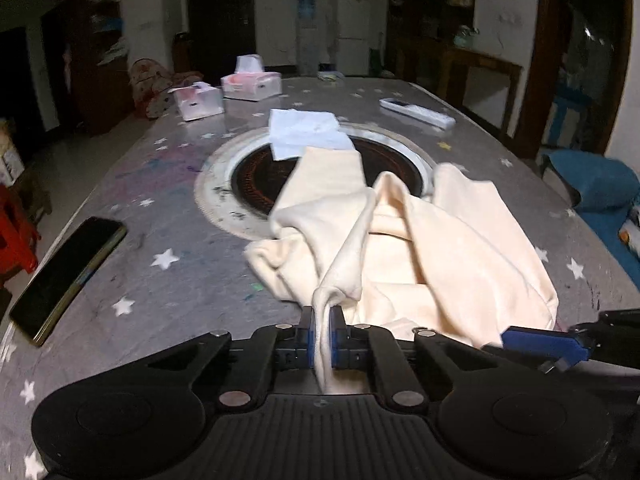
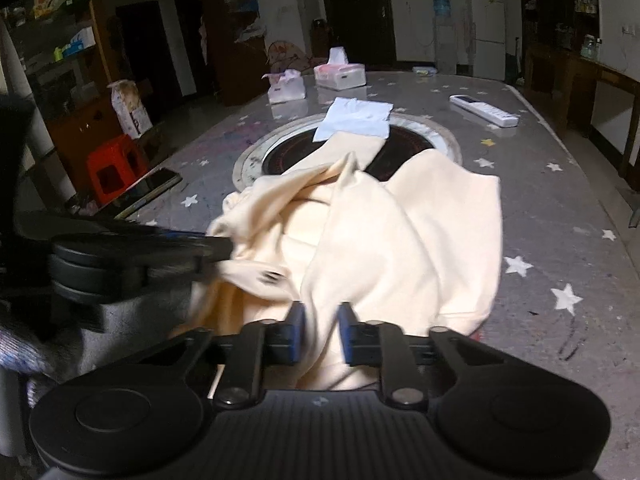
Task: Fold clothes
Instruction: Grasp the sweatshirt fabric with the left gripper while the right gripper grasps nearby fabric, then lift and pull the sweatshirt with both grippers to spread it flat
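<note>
A cream garment (image 1: pixel 420 248) lies crumpled on the near part of the grey star-patterned table (image 1: pixel 160 184); one leg or sleeve reaches over the round dark hob inset (image 1: pixel 256 184). My left gripper (image 1: pixel 322 316) is shut on a pinched fold of the cream garment. In the right wrist view the garment (image 2: pixel 380 240) lies bunched in front, and my right gripper (image 2: pixel 321 312) has a fold between its blue pads with a gap, partly closed on the cloth. The left gripper (image 2: pixel 224 248) shows at the garment's left edge.
A folded white cloth (image 1: pixel 308 136) lies on the hob's far rim. A black phone (image 1: pixel 68 272) lies at the left edge. Two tissue packs (image 1: pixel 250 82) and a white remote (image 1: pixel 416 112) sit at the far side. A red stool (image 2: pixel 114 168) stands left of the table.
</note>
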`<action>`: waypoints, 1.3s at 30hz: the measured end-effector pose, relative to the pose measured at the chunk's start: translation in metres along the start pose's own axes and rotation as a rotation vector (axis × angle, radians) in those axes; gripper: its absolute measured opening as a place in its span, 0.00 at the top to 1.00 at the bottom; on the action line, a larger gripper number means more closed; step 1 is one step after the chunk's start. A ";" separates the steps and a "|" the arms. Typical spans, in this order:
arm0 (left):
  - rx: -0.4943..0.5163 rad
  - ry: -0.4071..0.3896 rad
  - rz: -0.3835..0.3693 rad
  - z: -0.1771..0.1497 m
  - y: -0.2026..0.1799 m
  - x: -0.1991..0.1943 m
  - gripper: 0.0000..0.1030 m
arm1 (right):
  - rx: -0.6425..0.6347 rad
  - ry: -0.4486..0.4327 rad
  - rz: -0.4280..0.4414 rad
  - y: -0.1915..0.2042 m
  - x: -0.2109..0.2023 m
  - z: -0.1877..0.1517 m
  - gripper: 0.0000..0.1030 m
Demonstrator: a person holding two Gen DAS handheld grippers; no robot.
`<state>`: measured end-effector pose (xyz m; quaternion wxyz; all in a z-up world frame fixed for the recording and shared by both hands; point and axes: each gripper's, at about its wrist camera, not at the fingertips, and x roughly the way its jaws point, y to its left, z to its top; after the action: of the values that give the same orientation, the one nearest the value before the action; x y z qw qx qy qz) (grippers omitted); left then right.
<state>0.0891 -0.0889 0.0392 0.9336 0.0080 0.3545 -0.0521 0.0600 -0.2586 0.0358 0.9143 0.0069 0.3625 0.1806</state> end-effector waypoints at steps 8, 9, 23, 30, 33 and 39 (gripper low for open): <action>-0.072 -0.081 -0.021 -0.022 0.028 -0.072 0.93 | -0.019 -0.086 0.034 -0.008 -0.062 -0.016 0.99; -0.076 -0.085 -0.024 -0.027 0.031 -0.081 0.93 | -0.024 -0.094 0.041 -0.007 -0.071 -0.020 0.99; -0.168 -0.021 -0.054 -0.122 0.051 -0.165 0.94 | -0.190 -0.051 0.112 0.043 -0.088 -0.045 0.65; -0.239 0.016 -0.015 -0.151 0.076 -0.182 0.94 | -0.307 -0.018 0.154 0.084 -0.061 -0.049 0.53; -0.255 0.031 -0.004 -0.161 0.084 -0.185 0.93 | -0.320 -0.004 0.147 0.092 -0.049 -0.052 0.51; -0.231 0.016 -0.007 -0.159 0.084 -0.191 0.88 | -0.335 -0.004 0.157 0.101 -0.035 -0.043 0.49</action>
<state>-0.1488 0.0199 0.0448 0.9252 -0.1004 0.3656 -0.0140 -0.0249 -0.1814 0.0412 0.8865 -0.1167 0.3237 0.3095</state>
